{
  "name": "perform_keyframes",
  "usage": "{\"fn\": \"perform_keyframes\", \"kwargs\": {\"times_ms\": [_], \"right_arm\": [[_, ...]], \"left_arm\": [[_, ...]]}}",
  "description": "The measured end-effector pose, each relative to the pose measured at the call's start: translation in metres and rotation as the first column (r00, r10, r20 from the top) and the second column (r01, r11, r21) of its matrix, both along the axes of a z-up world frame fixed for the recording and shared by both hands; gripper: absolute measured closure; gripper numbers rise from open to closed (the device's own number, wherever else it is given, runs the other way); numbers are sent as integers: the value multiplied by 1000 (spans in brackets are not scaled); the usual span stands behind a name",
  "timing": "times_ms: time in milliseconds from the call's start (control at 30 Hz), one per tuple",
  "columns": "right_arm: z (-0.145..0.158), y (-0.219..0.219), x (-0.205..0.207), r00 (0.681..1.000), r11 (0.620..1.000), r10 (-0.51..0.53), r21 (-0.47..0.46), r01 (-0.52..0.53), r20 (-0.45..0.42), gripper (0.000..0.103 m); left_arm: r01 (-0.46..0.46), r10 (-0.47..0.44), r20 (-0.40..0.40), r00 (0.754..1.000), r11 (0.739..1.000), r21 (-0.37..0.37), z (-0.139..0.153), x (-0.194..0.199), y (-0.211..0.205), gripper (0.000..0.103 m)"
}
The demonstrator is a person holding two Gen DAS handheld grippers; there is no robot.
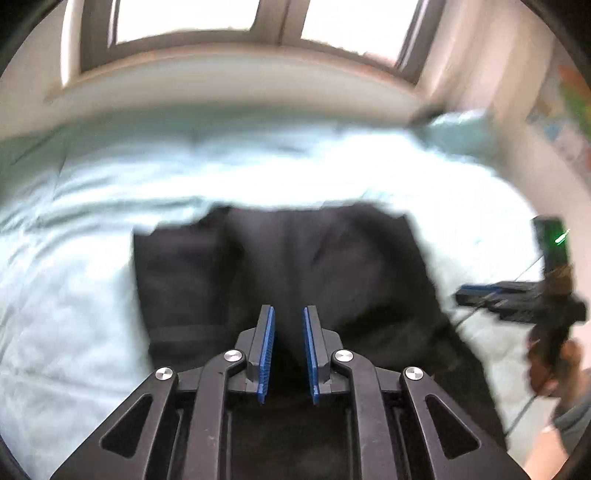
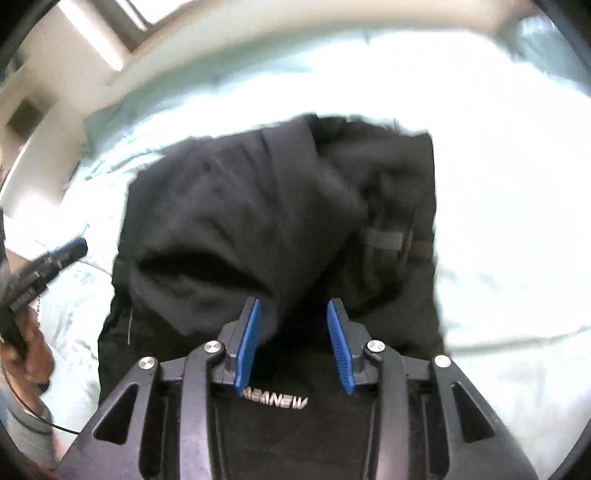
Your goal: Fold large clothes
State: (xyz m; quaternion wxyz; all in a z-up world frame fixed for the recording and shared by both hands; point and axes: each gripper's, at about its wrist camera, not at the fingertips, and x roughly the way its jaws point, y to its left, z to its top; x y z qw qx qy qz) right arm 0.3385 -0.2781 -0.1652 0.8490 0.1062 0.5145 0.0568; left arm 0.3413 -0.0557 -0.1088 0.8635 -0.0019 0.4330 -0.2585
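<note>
A large black garment [image 1: 295, 266] lies on a pale blue bedspread [image 1: 74, 258], folded over itself in a rough rectangle. My left gripper [image 1: 289, 314] hovers over its near edge, its jaws apart with dark cloth showing behind the gap and nothing held. In the right wrist view the garment [image 2: 258, 206] is bunched, with a sleeve or flap lying across it. My right gripper [image 2: 294, 306] is open just above the garment's near part and holds nothing. The right gripper also shows at the right of the left wrist view [image 1: 461, 295].
The bed [image 2: 498, 184] runs to a wall with a window [image 1: 221, 22] at the far side. A pale blue pillow [image 1: 458, 129] sits at the far right corner. The other handheld gripper [image 2: 79, 245] and a hand show at the left of the right wrist view.
</note>
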Motion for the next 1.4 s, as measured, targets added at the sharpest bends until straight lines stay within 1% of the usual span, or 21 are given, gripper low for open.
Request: {"fn": "perform_keyframes", "kwargs": {"times_ms": [33, 100, 167, 233, 300, 333, 433, 500, 600, 667, 733, 800, 867, 900, 933, 967, 1033, 1100, 1167, 1300, 1400], "right_arm": [[9, 6, 9, 999, 1000, 17, -22, -16, 30, 57], [10, 21, 41, 997, 998, 37, -61, -33, 66, 41], [-9, 29, 72, 997, 995, 54, -83, -49, 53, 39], [-31, 38, 93, 997, 985, 73, -156, -69, 21, 40], [-65, 43, 106, 994, 958, 99, -267, -107, -42, 40], [-84, 41, 109, 992, 951, 104, -285, -121, -74, 40], [-112, 23, 111, 989, 971, 107, -202, -126, -105, 39], [-107, 15, 111, 991, 981, 81, -165, -97, -104, 39], [-69, 16, 91, 998, 982, 49, -180, -54, -35, 39], [-35, 24, 64, 996, 985, 82, -153, -74, 47, 39], [-17, 39, 43, 987, 985, 132, -127, -120, 89, 37], [-23, 52, 35, 984, 982, 171, -94, -165, 60, 37], [-54, 68, 32, 980, 972, 196, -130, -197, -19, 37], [-78, 72, 33, 977, 968, 200, -140, -209, -73, 37], [-91, 75, 35, 974, 968, 202, -130, -214, -102, 37], [-109, 77, 35, 972, 967, 200, -134, -216, -124, 37], [-116, 80, 36, 973, 968, 193, -138, -210, -125, 37], [-108, 80, 37, 975, 971, 179, -135, -197, -130, 37], [-91, 79, 37, 979, 978, 166, -111, -179, -119, 37], [-55, 72, 9, 989, 987, 133, -85, -139, -65, 37], [-35, 68, -29, 994, 991, 87, -92, -93, -64, 36]], "left_arm": [[28, -27, 1, 1000, 999, -23, 4, 7, -11, 84], [65, -65, -24, 998, 998, -11, -4, 21, -36, 83], [55, -50, -83, 995, 997, 61, -40, 41, -52, 83], [1, 22, -153, 988, 989, 147, -84, 59, -52, 83], [-24, 53, -219, 974, 991, 132, -116, 72, -40, 83], [-35, 61, -243, 968, 993, 110, -130, 75, -31, 83], [-69, 69, -311, 948, 998, 12, -153, 82, -9, 84], [-74, 71, -305, 950, 997, 2, -144, 80, -10, 84], [-58, 53, -251, 967, 998, -10, -120, 66, -9, 85], [-23, 8, -203, 979, 997, -69, -93, 46, -5, 85], [12, -34, -167, 985, 991, -132, -76, 28, 0, 84], [40, -70, -177, 982, 985, -166, -72, 15, 1, 84], [52, -77, -217, 973, 992, -116, -90, 9, -10, 84], [33, -47, -258, 965, 998, -59, -110, 10, -12, 84], [12, -24, -300, 954, 999, -41, -128, 10, -7, 84], [-3, -12, -341, 940, 999, -42, -144, 12, -5, 85], [-46, 8, -389, 921, 995, -89, -162, 16, 6, 85], [-65, 12, -399, 917, 991, -120, -155, 14, 13, 85], [-63, 17, -374, 927, 992, -111, -136, 6, 20, 85], [-58, 45, -299, 953, 998, -33, -96, -32, 48, 85], [-78, 74, -276, 958, 997, -4, -70, -76, 83, 85]]}}
